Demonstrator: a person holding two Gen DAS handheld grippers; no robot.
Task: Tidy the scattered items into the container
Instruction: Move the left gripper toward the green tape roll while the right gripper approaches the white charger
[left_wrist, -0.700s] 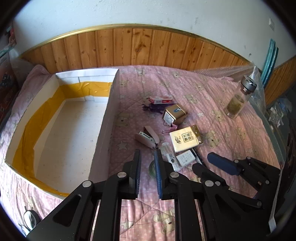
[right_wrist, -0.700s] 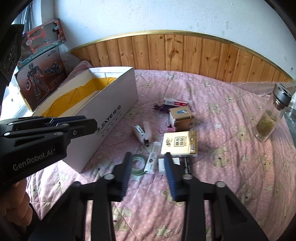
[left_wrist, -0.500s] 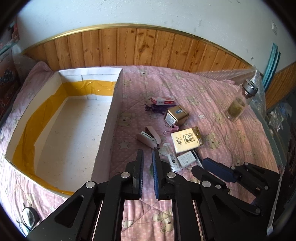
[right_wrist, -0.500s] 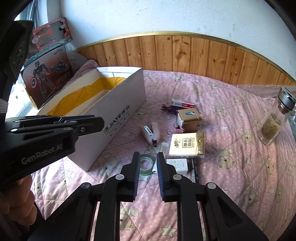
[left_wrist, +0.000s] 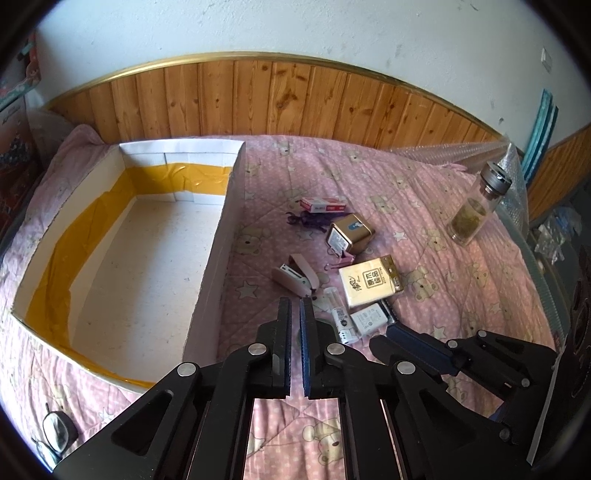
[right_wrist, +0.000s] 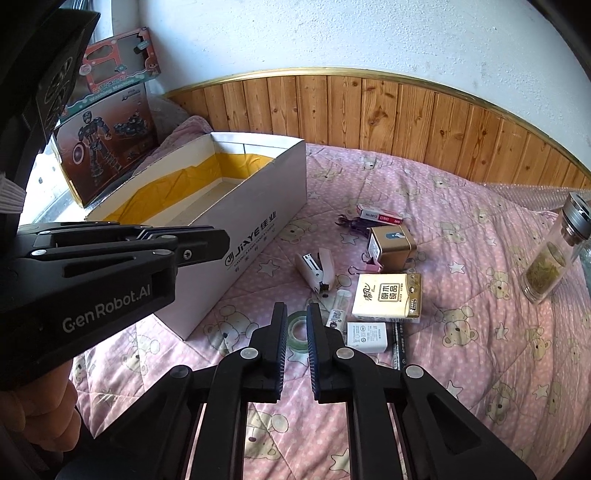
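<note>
- Left wrist view: the left gripper (left_wrist: 295, 314) hangs over the pink bear-print quilt (left_wrist: 424, 206), its jaws pressed together with nothing between them, tips just right of the box's near corner.
- The container, a white cardboard box (left_wrist: 122, 258) lined with a band of yellow tape, sits on the left of the quilt (open top, nothing visible inside).
- The scattered items lie in a loose cluster right of the box: a red-and-white small box (left_wrist: 324, 204), a dark purple clip-like thing (left_wrist: 306, 220), a gold tin (left_wrist: 350, 233), a pink stapler (left_wrist: 295, 276), a tissue pack (left_wrist: 371, 281), a white charger (left_wrist: 369, 317).
- A glass bottle (left_wrist: 476, 210) with a metal cap stands upright, well apart on the right.
- A pair of glasses (left_wrist: 55, 432) lies at the lower left edge.
- Right wrist view: the right gripper (right_wrist: 297, 321) also has its jaws drawn together and holds nothing; a roll of green tape (right_wrist: 297, 328) shows on the quilt in the narrow slit between its fingers, below them and not gripped as far as I can tell.
- A pink binder clip (right_wrist: 372, 264) lies against the tin, and a dark pencil (right_wrist: 400, 341) lies beside the charger.
- Toy cartons (right_wrist: 107, 147) lean against the wall behind the box.
- A hand (right_wrist: 40, 417) grips the left tool at the lower left.
</note>
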